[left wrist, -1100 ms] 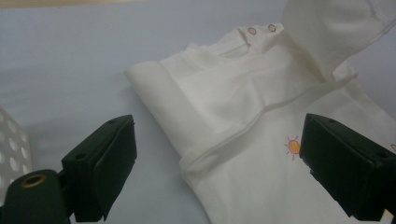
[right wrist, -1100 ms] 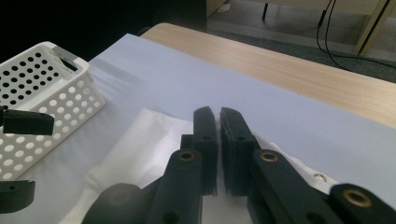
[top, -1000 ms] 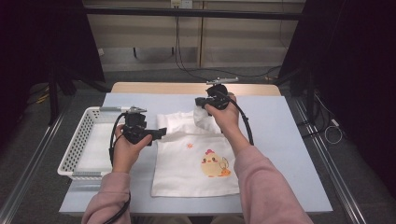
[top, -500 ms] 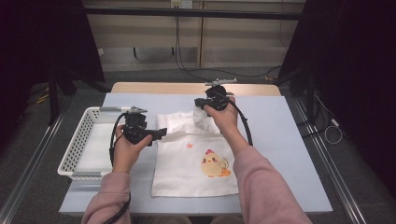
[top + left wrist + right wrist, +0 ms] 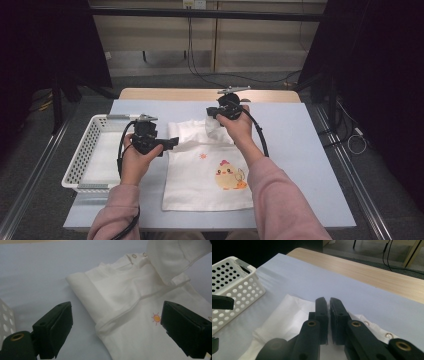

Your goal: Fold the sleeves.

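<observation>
A white baby garment (image 5: 205,175) with a chick print lies flat on the blue table (image 5: 300,150), its left sleeve folded in. My right gripper (image 5: 215,116) is at the garment's top edge, shut on a flap of white fabric (image 5: 175,257) that it holds raised off the table. In the right gripper view the jaws (image 5: 329,302) stand pressed together over the snap-button collar (image 5: 388,335). My left gripper (image 5: 172,144) hovers open by the garment's folded left edge (image 5: 85,295), with its jaws (image 5: 117,325) spread wide on either side of the fold and not touching it.
A white perforated basket (image 5: 80,160) stands at the table's left edge, close to my left hand; it also appears in the right gripper view (image 5: 234,277). A wooden strip (image 5: 200,94) runs along the table's far side. Cables (image 5: 200,60) lie on the floor beyond.
</observation>
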`<state>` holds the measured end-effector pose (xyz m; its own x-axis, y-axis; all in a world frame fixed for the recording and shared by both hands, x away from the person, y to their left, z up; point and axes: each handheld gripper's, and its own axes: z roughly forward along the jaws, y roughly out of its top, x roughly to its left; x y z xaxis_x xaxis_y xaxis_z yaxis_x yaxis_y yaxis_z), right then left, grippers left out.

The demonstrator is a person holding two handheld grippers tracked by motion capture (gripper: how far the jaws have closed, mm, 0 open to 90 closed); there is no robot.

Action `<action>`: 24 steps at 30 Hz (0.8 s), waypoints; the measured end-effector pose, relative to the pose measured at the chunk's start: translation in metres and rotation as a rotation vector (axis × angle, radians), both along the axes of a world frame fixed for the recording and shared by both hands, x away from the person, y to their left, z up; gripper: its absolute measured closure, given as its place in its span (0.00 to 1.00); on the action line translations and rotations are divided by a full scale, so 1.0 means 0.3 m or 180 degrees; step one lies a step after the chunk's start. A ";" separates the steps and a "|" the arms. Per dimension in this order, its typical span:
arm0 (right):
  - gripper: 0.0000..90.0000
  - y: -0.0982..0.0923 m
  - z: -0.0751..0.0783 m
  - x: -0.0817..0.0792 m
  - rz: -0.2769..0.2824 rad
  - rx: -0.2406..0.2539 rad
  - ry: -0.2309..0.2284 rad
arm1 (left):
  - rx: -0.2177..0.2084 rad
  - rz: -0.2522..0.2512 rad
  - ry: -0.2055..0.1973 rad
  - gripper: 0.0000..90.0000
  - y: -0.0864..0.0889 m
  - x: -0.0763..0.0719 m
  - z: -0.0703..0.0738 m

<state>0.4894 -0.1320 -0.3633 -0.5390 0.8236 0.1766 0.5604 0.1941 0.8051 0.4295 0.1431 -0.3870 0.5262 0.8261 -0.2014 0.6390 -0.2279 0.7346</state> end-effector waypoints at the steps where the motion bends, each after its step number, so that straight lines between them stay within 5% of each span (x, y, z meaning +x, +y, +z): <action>1: 0.96 0.001 -0.001 0.001 -0.0013 -0.0003 -0.0009 | 0.0000 -0.0002 0.0002 0.12 0.000 0.000 0.000; 24: 0.95 0.021 -0.023 0.007 0.0014 -0.0013 0.0009 | 0.0020 -0.0028 0.0018 0.12 -0.007 0.001 -0.003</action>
